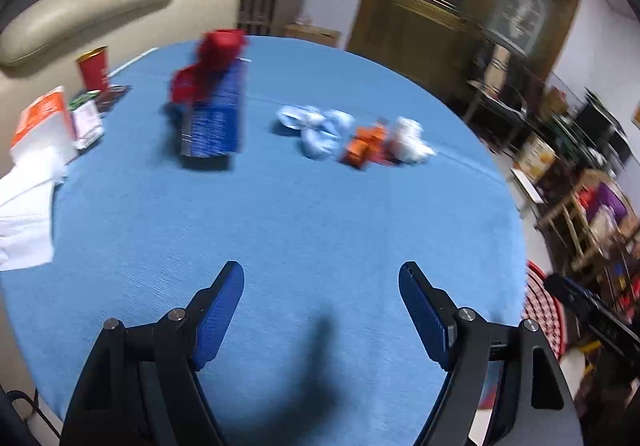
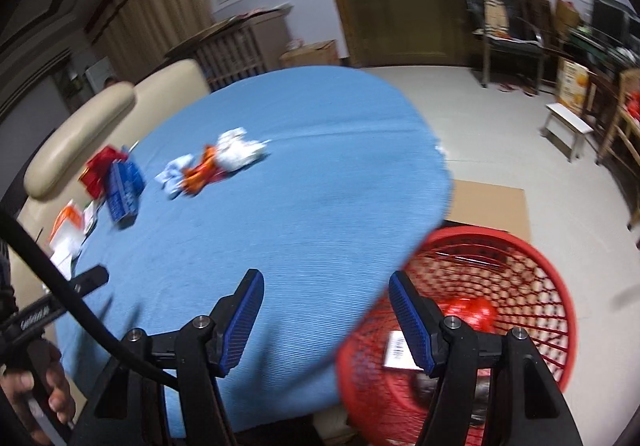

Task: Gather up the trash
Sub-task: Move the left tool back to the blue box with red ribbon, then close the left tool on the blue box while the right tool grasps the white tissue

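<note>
A round table with a blue cloth (image 1: 304, 213) holds trash at its far side: light blue crumpled wads (image 1: 320, 129), an orange wrapper (image 1: 366, 145) and a white crumpled wad (image 1: 410, 139). The same pile shows in the right wrist view (image 2: 212, 167). A blue box with red packaging on it (image 1: 214, 113) stands to the left. A red mesh basket (image 2: 500, 310) sits on the floor at the table's right edge, with a red item and a labelled packet inside. My left gripper (image 1: 322, 274) is open and empty above the near cloth. My right gripper (image 2: 326, 282) is open and empty over the table edge beside the basket.
A red cup (image 1: 95, 67), an orange-white tissue pack (image 1: 42, 125) and small packets (image 1: 86, 117) lie at the table's left. A beige sofa (image 1: 92, 13) stands behind. Cardboard (image 2: 492, 205) lies on the floor. A white stool (image 2: 568, 125) and cluttered shelves stand on the right.
</note>
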Motion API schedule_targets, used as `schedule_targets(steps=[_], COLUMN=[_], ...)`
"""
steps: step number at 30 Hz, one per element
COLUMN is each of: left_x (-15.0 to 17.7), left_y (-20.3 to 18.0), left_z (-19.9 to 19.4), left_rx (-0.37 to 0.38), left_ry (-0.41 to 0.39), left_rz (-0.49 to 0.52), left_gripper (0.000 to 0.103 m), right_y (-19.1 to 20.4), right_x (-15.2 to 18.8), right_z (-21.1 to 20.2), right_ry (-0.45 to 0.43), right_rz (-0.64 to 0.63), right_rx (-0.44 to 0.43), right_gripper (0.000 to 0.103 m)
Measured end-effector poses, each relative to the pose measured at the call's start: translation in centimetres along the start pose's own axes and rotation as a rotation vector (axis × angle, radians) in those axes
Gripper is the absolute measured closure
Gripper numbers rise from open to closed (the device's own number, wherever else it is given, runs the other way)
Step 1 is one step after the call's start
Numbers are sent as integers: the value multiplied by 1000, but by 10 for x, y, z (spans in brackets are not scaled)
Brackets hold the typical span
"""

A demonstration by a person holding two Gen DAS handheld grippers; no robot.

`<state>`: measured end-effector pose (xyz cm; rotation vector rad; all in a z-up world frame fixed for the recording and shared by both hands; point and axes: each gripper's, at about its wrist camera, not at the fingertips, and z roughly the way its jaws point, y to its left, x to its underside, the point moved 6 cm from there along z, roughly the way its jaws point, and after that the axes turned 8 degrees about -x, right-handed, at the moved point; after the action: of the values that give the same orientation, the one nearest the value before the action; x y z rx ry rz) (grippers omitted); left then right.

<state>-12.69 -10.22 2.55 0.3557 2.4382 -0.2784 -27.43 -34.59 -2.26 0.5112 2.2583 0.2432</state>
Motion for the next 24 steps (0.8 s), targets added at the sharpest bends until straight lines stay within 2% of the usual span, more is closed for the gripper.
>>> schedule_targets(steps=[6,11,19,22,24], left_x=[-44,-76,-100,-103,-103], left_y=[35,44,50,61,67], left_z=[28,49,93,104,107], left_rx=[-113,-137,-174,-171,-140], left_ry=[-75,-106,-65,-46,-42], left_rz=[-36,-29,-26,-65,-91], left_gripper=[22,21,21,21,21], right_y=[28,36,41,43,43], right_x=[-2,-1,1,-1,-2], right_z=[9,17,31,38,43], right_ry=[18,37,72,79,85], right_rz=[-47,-56,-51,-50,-45], right_rx=[-27,-30,-40,-45,-49], right_gripper=[34,34,34,34,34])
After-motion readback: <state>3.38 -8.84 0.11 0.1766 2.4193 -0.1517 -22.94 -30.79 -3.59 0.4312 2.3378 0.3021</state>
